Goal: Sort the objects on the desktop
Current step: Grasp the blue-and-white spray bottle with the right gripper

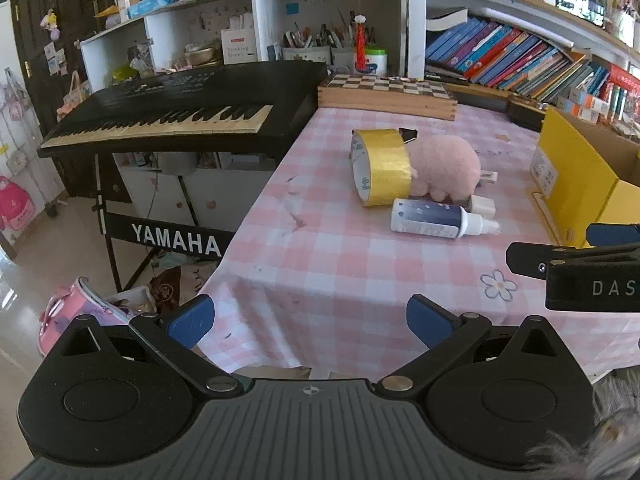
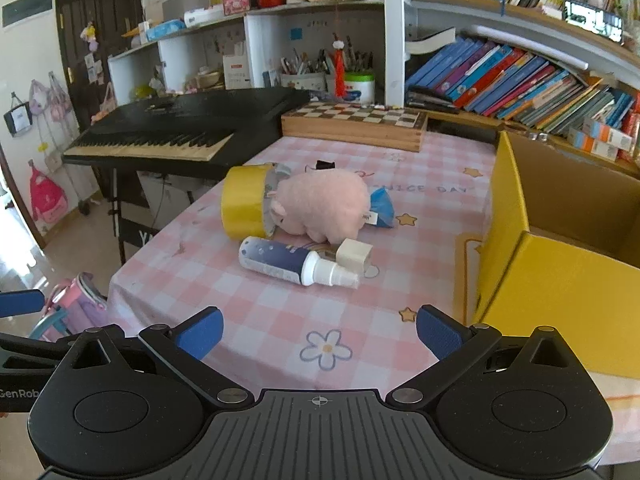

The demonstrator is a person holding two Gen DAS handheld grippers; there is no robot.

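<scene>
On the pink checked tablecloth [image 1: 320,248] lies a cluster: a yellow tape roll [image 1: 380,166] [image 2: 245,200] on edge, a pink plush pig [image 1: 444,168] [image 2: 324,206] beside it, a white and navy spray bottle [image 1: 436,221] [image 2: 294,264] lying flat in front, and a small white charger block [image 1: 482,205] [image 2: 354,255]. A blue packet [image 2: 382,208] peeks out behind the pig. My left gripper [image 1: 310,318] is open over the table's near left edge, holding nothing. My right gripper [image 2: 320,330] is open too, short of the bottle.
An open yellow cardboard box [image 2: 560,240] [image 1: 580,184] stands at the right. A wooden chessboard box [image 1: 386,94] [image 2: 354,122] sits at the back, a black keyboard [image 1: 176,116] off the left edge. Bookshelves [image 2: 520,76] line the back wall. A pink bag [image 1: 80,312] lies on the floor.
</scene>
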